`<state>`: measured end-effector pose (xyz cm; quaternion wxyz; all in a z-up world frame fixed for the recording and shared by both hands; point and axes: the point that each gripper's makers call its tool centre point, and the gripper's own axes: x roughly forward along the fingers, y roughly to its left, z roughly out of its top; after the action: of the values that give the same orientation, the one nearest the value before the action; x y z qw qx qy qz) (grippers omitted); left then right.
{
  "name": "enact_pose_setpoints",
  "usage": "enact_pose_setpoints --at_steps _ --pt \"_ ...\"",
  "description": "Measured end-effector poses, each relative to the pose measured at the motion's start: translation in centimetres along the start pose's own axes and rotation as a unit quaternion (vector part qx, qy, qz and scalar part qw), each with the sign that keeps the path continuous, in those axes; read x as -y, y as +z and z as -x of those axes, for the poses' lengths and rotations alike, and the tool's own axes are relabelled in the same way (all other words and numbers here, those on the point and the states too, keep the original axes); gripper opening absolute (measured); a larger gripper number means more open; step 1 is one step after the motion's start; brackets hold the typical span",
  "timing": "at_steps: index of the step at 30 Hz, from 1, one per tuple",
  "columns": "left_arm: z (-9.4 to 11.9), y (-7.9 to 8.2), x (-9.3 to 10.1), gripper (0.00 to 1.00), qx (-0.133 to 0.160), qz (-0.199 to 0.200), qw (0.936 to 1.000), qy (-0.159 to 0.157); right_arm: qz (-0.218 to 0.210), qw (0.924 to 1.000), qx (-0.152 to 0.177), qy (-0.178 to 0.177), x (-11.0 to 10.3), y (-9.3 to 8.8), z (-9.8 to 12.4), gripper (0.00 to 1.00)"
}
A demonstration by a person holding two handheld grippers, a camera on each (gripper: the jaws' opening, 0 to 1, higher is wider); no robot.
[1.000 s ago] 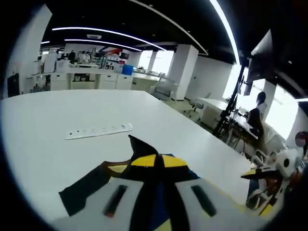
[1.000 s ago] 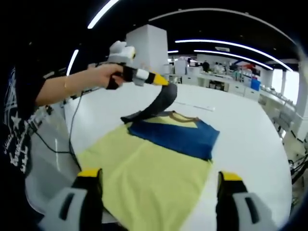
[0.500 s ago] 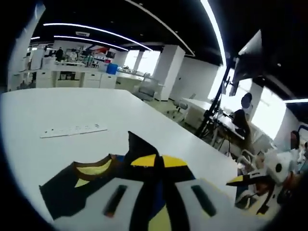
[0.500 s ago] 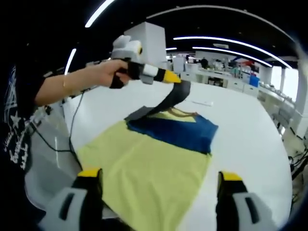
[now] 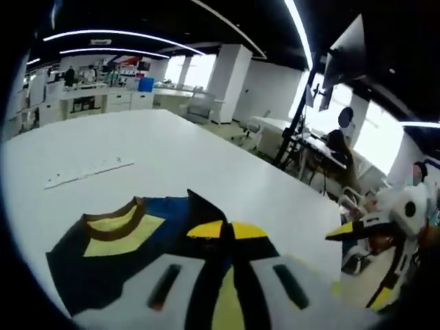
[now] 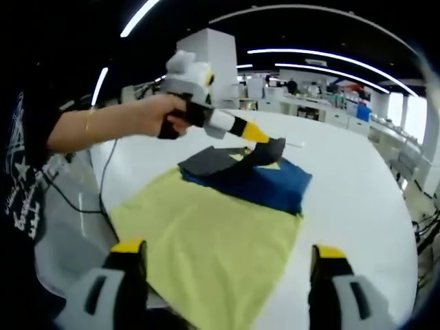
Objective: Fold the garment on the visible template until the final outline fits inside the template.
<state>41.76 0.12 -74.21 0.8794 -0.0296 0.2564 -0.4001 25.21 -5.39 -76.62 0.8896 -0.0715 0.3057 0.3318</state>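
Note:
A yellow garment (image 6: 213,227) with a navy top part (image 6: 275,185) lies flat on the white table (image 6: 357,206). A hand holds my left gripper (image 6: 265,139) low over the navy part, shut on the dark sleeve (image 6: 258,155), which is drawn inward across the chest. In the left gripper view the left gripper (image 5: 228,230) pinches a peak of the dark sleeve (image 5: 199,206), and the brown-edged collar (image 5: 113,220) lies beyond. My right gripper (image 6: 228,256) stands open over the garment's near hem, holding nothing. It also shows as the right gripper (image 5: 361,265) at the right edge.
A white power strip (image 5: 86,172) lies on the table past the collar. A person's arm (image 6: 103,127) reaches in from the left, and a black cable (image 6: 100,199) hangs off the table's left edge. Office desks, chairs and stands surround the table.
The left gripper has carried the sleeve from high above the shoulder down and inward, so it now lies over the navy chest. The right gripper has stayed open in place.

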Motion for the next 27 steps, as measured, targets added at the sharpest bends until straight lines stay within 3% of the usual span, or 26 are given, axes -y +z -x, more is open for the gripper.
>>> enact_pose_setpoints --at_steps 10,15,22,27 --pt "-2.1 -3.6 0.9 0.0 -0.033 0.021 0.9992 -0.005 -0.001 1.0 0.0 -0.002 0.2 0.0 0.2 1.0" --pt "-2.3 -3.6 1.6 0.04 -0.028 0.019 0.9993 -0.015 -0.006 1.0 0.001 -0.004 0.3 -0.1 0.3 1.0" --pt "-1.7 -2.8 1.0 0.35 -0.014 0.01 0.9998 -0.002 -0.008 1.0 0.005 -0.002 0.3 0.0 0.1 1.0" --pt "-0.6 -2.6 -1.3 0.67 -0.01 -0.016 0.9988 0.044 -0.005 0.9999 0.008 0.005 0.2 0.4 -0.3 1.0"
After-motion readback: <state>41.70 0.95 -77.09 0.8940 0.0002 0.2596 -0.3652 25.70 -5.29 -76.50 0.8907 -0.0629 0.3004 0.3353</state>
